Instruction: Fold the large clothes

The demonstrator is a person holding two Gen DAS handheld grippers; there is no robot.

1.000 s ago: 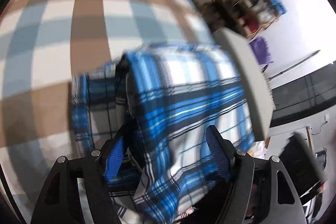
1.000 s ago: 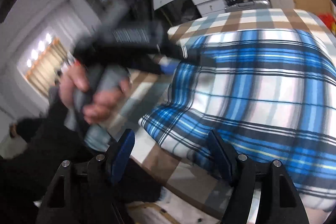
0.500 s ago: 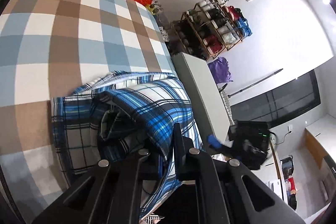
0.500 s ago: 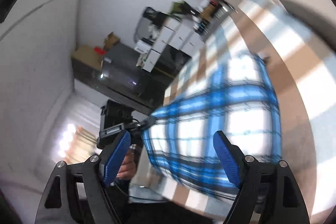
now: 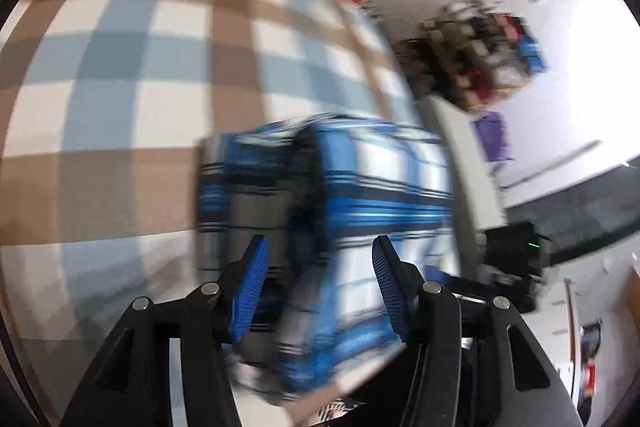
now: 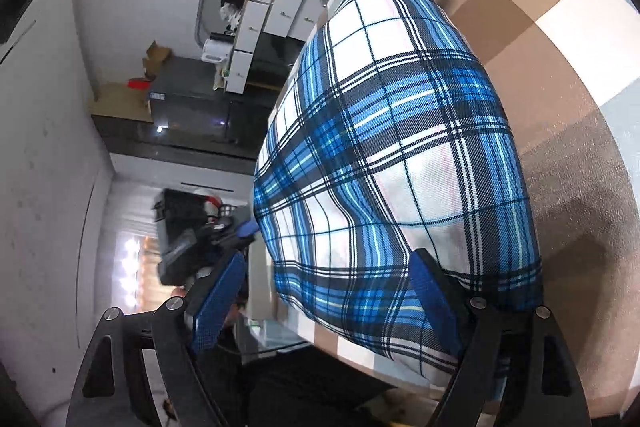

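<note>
Left gripper (image 5: 318, 285) spread wide, right gripper (image 6: 326, 307) spread too, neither one pinching the plaid shirt (image 6: 396, 163).

Shirt's already a folded bundle on the checked bench cover (image 5: 120, 67), near its edge. In the left view it's blurry, filling 12 to 3 o'clock past the fingers. The right gripper is rolled sideways, bundle running up toward 12 o'clock, its low corner draped over the right finger. I'd guess the smart move is pressing the bundle flat and squaring edges before grabbing again, taking both layers at the corner so nothing slides open.
</note>
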